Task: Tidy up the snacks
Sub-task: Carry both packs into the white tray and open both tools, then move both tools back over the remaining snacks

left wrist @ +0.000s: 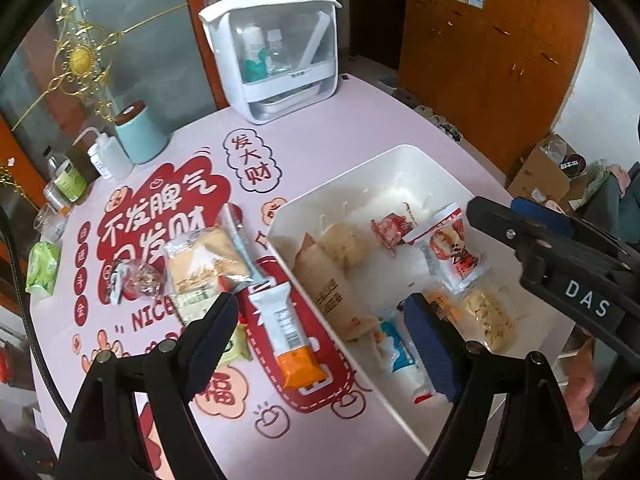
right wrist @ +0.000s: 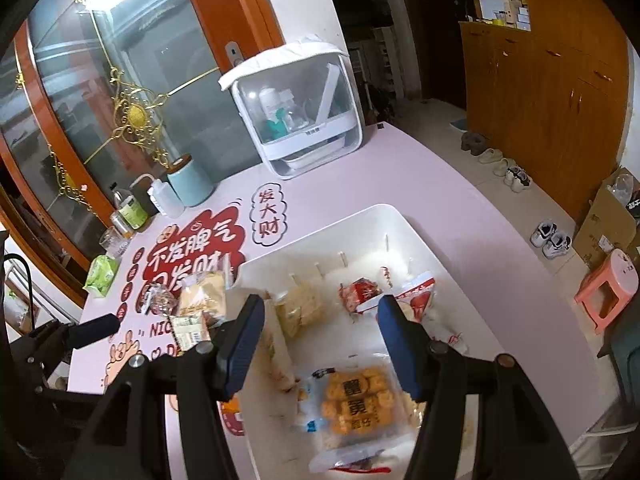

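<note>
White plastic forms the bin [left wrist: 400, 168] on our pink table [left wrist: 320, 136], and most snacks already lie inside it, among them an orange biscuit pack [right wrist: 358, 404] and a red-and-white packet [left wrist: 452, 252]. Our left gripper [left wrist: 320, 332] hangs spread wide over the bin's near wall, above an orange-ended bar [left wrist: 288, 332] lying on the table just beside it. Our right gripper [right wrist: 320, 344] is spread too, empty, above the biscuit pack.
</note>
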`<state>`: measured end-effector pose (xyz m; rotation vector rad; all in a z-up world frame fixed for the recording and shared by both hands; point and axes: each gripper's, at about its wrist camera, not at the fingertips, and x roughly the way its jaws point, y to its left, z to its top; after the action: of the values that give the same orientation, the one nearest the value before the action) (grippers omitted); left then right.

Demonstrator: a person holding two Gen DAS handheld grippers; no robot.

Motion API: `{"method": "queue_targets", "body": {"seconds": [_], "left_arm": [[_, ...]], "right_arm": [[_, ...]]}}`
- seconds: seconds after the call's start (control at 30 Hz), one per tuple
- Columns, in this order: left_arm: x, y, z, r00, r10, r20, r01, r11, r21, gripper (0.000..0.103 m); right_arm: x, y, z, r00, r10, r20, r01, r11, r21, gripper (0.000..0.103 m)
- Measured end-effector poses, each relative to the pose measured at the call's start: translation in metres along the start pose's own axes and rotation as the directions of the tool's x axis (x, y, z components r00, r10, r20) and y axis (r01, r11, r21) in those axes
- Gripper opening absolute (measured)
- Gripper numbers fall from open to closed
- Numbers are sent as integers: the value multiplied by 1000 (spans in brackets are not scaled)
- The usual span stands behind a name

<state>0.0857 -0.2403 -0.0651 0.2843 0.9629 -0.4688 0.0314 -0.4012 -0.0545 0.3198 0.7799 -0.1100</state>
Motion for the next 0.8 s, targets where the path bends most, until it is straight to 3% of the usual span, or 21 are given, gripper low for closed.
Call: {"method": "queue_targets", "body": {"seconds": [0.27,0.5,0.67,0.8], "left_arm": [[-45,36,-8,992,106,64,-106,994,-2,84],[-89,97,-3,975,186,120,-174,979,-107,84],[-94,130,-8,970,216,108,-198,967,-159,84],[-75,149,-16,977,202,63,-190,968,-163,84]], "right_arm": [[-13,27,-3,998,54,24,-53,997,-50,60],[-4,63,-6,994,109,-5,-108,988,-106,59],[12,86,-12,992,117,-46,-122,984,-130,59],[28,103,-22,991,102,-82,-112,984,-136,60]]}}
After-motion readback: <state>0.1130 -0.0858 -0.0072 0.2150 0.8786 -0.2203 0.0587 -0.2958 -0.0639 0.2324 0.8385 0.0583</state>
